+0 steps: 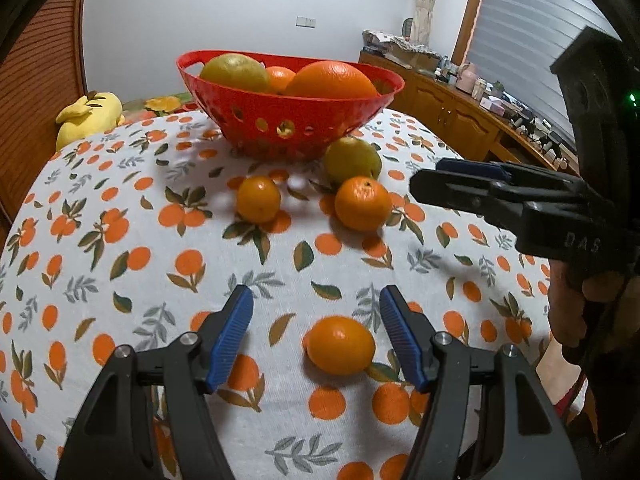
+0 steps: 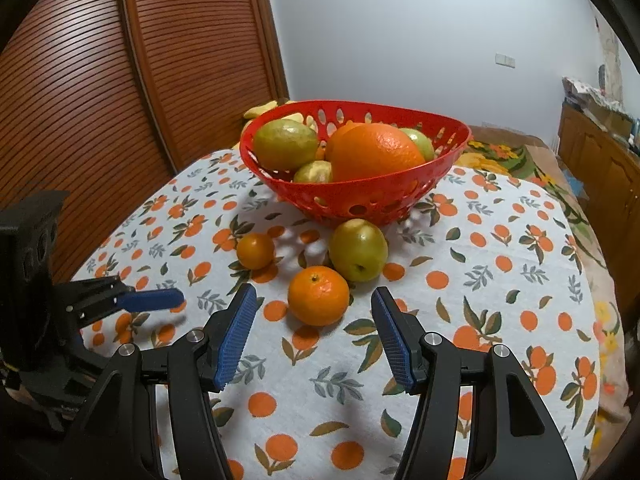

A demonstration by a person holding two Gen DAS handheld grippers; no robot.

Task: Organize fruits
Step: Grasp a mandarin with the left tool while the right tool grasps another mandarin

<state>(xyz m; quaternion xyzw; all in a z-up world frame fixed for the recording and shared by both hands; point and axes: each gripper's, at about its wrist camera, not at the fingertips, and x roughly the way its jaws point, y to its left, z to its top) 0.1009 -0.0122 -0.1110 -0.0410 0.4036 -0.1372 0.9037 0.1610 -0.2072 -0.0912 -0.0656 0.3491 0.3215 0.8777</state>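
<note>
Lying loose on the tablecloth (image 1: 120,168): three oranges, one green fruit (image 1: 352,159); nearest orange (image 1: 340,345) long axis crosswise between the open left gripper (image 1: 316,336); right gripper (image 2: 314,330) open, empty.

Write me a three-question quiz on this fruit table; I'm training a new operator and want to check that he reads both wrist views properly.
1. True or false: the left gripper is shut on the orange nearest to it.
2. How many fruits lie loose on the tablecloth, outside the red basket?
3. Multiple choice: what lies right in front of the right gripper?
A. the green fruit
B. the mandarin
C. the small orange

Key
1. False: its jaws are open, and the orange lies on the cloth between them.
2. Four: three orange ones and one green one.
3. B
</note>
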